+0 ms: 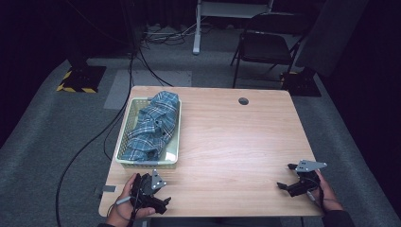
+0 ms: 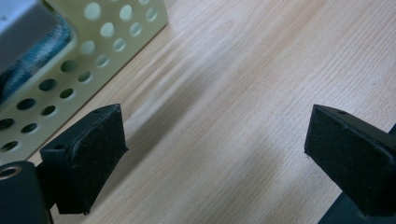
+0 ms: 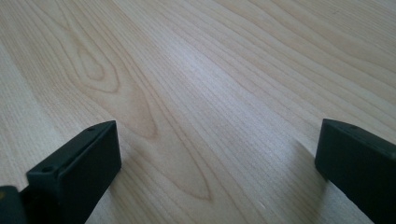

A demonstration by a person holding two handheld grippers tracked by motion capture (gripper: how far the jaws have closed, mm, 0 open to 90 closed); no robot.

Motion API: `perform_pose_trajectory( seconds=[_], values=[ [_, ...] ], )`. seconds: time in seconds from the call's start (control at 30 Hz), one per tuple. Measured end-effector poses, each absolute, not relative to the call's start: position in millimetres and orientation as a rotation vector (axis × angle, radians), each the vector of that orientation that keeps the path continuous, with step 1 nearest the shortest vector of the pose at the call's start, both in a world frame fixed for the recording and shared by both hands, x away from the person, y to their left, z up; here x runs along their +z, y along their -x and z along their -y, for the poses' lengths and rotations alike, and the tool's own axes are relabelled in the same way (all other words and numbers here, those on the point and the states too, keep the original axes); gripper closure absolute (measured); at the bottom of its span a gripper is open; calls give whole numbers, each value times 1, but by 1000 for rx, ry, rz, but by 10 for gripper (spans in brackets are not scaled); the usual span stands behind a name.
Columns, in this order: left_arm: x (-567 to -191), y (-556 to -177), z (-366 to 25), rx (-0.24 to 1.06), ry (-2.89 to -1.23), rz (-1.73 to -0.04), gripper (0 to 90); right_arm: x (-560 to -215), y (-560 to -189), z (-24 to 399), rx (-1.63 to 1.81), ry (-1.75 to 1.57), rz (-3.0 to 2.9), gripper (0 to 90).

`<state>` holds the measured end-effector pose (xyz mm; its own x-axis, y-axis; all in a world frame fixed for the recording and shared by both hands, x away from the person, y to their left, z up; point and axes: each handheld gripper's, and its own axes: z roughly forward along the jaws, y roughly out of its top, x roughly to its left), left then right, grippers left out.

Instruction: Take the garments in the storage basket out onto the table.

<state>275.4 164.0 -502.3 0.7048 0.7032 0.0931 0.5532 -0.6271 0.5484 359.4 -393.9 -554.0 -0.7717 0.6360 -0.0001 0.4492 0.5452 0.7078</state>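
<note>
Presently pre-reach: left tool (image 1: 152, 193) and right tool (image 1: 302, 179) parked at near desk (image 1: 227, 142) edge, both wide open, holding nothing. Plaid shirt (image 1: 153, 125) bunched inside pale basket (image 1: 124, 124) at desk's left side; long axis running near-to-far, collar end probably farthest. Next: left tool forward over basket rim, pinch cloth.
</note>
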Motion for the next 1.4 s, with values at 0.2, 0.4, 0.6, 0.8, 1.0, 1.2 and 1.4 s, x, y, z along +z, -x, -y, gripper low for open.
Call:
perform_pose_trajectory(
  seconds=[0.2,0.4,0.6,0.8,1.0,1.2,1.4],
  values=[
    [-496,-275,-166,424,-2409,-961,52,-554,-359,394,1048,-907,-2527,3],
    [-491,-274,-168,448,-2405,-955,52,-554,-359,394,1048,-907,-2527,2],
    [-482,-274,-172,474,-2387,-959,52,-554,-359,394,1048,-907,-2526,3],
    [-477,-276,-173,486,-2381,-963,52,-554,-359,394,1048,-907,-2526,3],
    [-470,-281,-172,509,-2370,-963,55,-554,-359,394,1048,-908,-2526,3],
    [-462,-287,-170,520,-2345,-953,55,-554,-359,394,1048,-908,-2526,3],
    [-453,-293,-167,542,-2334,-938,54,-554,-359,394,1047,-909,-2525,2]
  ],
)
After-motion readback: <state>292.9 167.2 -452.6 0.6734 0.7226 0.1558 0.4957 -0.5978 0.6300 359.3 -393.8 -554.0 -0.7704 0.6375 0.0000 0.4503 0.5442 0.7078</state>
